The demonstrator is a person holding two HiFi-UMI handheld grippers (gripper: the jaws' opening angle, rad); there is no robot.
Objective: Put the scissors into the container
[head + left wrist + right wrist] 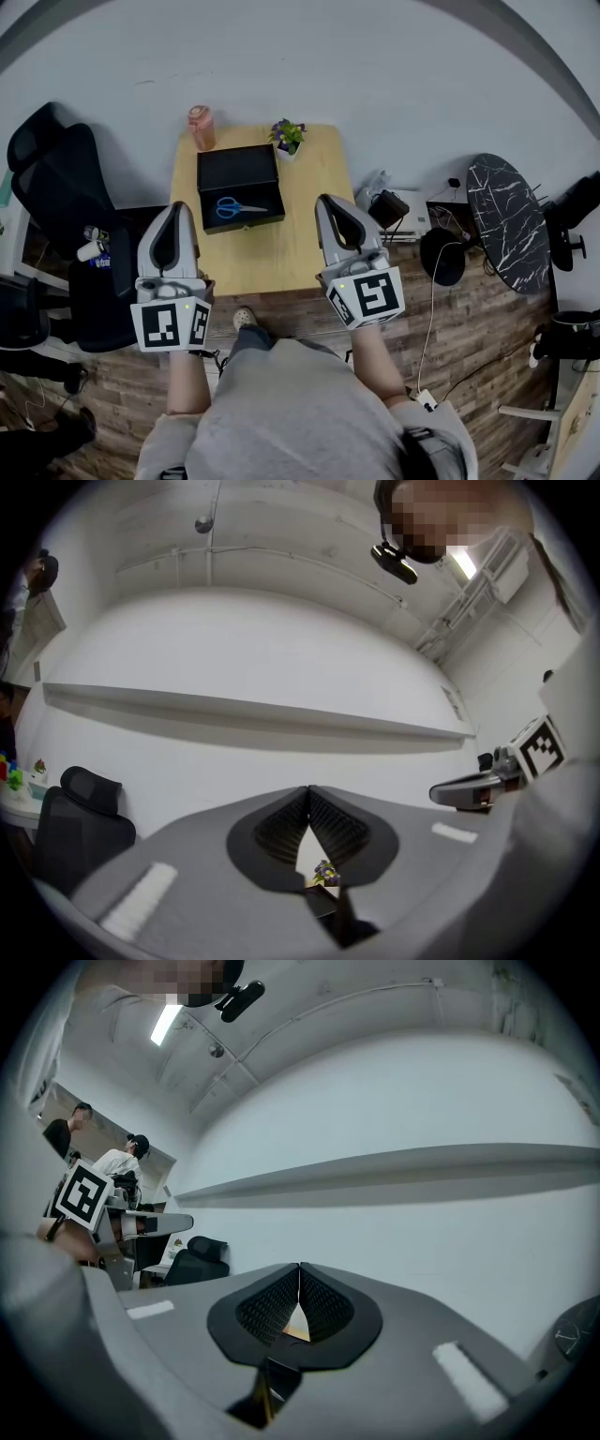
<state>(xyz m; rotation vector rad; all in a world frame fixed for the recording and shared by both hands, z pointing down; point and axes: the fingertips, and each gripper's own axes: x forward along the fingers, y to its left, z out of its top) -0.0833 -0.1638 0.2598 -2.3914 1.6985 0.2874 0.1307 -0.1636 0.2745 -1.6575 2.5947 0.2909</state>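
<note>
Left gripper and right gripper are each pressed together, pinching nothing. The blue scissors already lie inside the black container, so the task looks done.

My left gripper hangs at the counter's left edge and my right gripper near its right edge. The container sits on the counter between them and slightly ahead, closer to my left gripper, with the scissors lying in it. Behind it stand a bottle, ahead of my left gripper, and a potted plant, ahead and left of my right gripper. A chair stands left of my left gripper, and a round table stands well to the right of my right gripper.
</note>
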